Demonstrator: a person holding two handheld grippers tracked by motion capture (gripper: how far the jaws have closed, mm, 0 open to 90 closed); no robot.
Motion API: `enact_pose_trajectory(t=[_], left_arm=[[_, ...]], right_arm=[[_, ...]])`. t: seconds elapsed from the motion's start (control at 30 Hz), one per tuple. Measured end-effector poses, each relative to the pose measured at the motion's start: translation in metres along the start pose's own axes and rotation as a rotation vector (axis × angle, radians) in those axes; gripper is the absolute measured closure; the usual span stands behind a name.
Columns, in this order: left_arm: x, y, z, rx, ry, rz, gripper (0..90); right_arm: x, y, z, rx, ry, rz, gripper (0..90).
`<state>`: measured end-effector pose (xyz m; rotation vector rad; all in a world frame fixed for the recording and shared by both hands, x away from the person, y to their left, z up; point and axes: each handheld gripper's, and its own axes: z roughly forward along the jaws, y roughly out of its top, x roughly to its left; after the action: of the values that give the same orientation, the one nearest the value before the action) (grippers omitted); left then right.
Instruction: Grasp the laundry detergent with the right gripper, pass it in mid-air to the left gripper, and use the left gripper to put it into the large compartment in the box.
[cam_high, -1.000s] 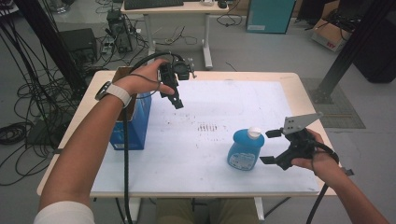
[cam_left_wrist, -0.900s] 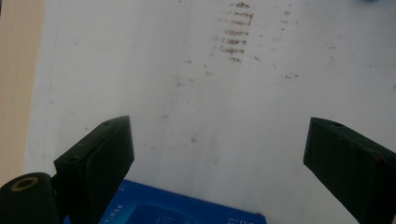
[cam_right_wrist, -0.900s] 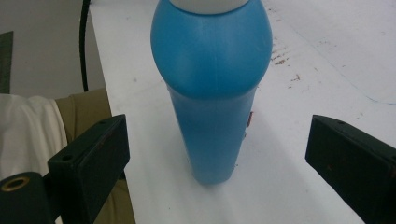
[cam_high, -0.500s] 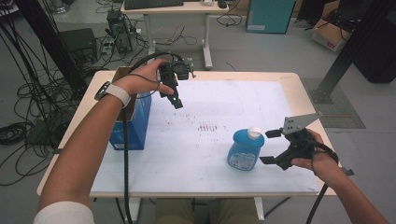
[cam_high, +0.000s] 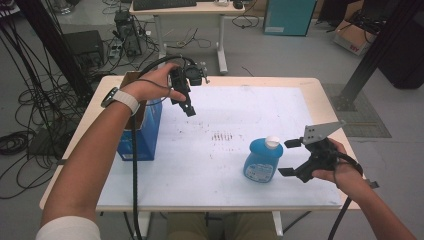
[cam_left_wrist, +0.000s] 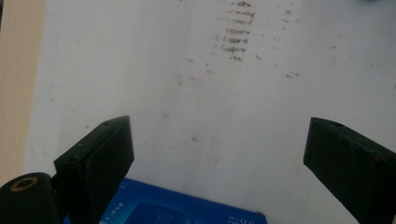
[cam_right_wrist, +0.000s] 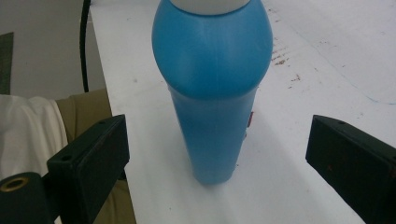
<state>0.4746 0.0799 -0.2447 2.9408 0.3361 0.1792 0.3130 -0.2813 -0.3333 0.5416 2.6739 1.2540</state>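
Lining up right tongs (cam_high: 291, 157) on bottle (cam_high: 263, 159), spread wide, bottle just ahead, untouched. Left tongs (cam_high: 188, 107) spread, empty, above box (cam_high: 145, 131). Next, I judge: advance, pinch bottle body.

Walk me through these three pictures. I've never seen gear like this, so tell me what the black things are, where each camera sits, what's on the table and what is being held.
No robot here: a person holds a hand tool in each hand, each with two black jaws that pinch. The high view looks down from above the person's side of the table. The left gripper hangs over the far left part, jaws wide apart, holding nothing. The right gripper sits near the front right, jaws open too, aimed at a blue bottle with a white cap, standing upright, not yet touched.

The other two pictures come from small cameras riding on the tools. The left gripper view looks down on the white table sheet with brownish marks and the top of a blue box. The right gripper view faces the bottle, which stands between and beyond its jaws.
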Motion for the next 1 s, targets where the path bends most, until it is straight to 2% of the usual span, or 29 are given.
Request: enact_pose_trajectory(t=[0.17,0.2,0.3,0.33,0.47,0.53,0.63,0.67,0.7,0.73,0.9,0.93,1.0], left_arm=[[-0.0003,-0.0001,-0.0003,0.001,0.000,0.002,8.9],[0.0008,0.0002,-0.0011,0.015,0.003,0.021,8.9],[-0.0018,-0.0002,0.0007,-0.013,-0.002,-0.018,9.0],[-0.0007,0.0000,-0.0002,0.001,0.000,0.000,9.0],[-0.0016,-0.0002,0.0005,-0.013,-0.003,-0.017,9.0],[0.0009,0.0005,-0.0011,0.022,-0.003,0.021,8.9],[0.0007,0.0005,-0.0008,0.017,0.001,0.019,9.0],[-0.0002,0.0007,-0.0002,0.003,0.002,0.004,9.0],[0.0008,0.0011,-0.0008,0.016,0.001,0.021,9.0],[-0.0005,0.0009,0.0003,0.000,-0.001,0.001,9.0],[-0.0003,0.0009,0.0004,0.007,-0.008,-0.002,9.0],[0.0008,0.0007,0.0002,0.014,-0.004,0.013,9.0],[0.0007,0.0007,0.0001,0.014,-0.003,0.012,9.0]], right_arm=[[-0.0005,0.0000,0.0003,-0.007,-0.001,-0.011,5.9],[0.0002,0.0000,-0.0003,-0.005,-0.003,-0.004,6.0],[-0.0001,-0.0001,0.0000,-0.009,-0.003,-0.007,6.0],[0.0001,-0.0001,-0.0001,-0.007,-0.002,-0.004,5.9],[-0.0001,-0.0006,-0.0004,-0.009,0.000,0.001,5.9],[-0.0001,-0.0011,-0.0005,-0.007,-0.001,0.004,5.9],[-0.0002,-0.0013,-0.0003,-0.009,-0.001,0.005,5.9],[-0.0001,-0.0013,-0.0003,-0.008,0.000,0.005,5.9],[0.0000,-0.0012,-0.0004,-0.006,0.000,0.005,5.9],[0.0000,-0.0012,-0.0003,-0.006,-0.001,0.005,5.9],[-0.0002,-0.0013,-0.0001,-0.004,-0.002,0.005,5.8],[-0.0008,-0.0014,0.0003,-0.008,-0.004,0.000,5.7],[-0.0008,-0.0016,0.0004,-0.009,-0.005,0.001,5.7]])
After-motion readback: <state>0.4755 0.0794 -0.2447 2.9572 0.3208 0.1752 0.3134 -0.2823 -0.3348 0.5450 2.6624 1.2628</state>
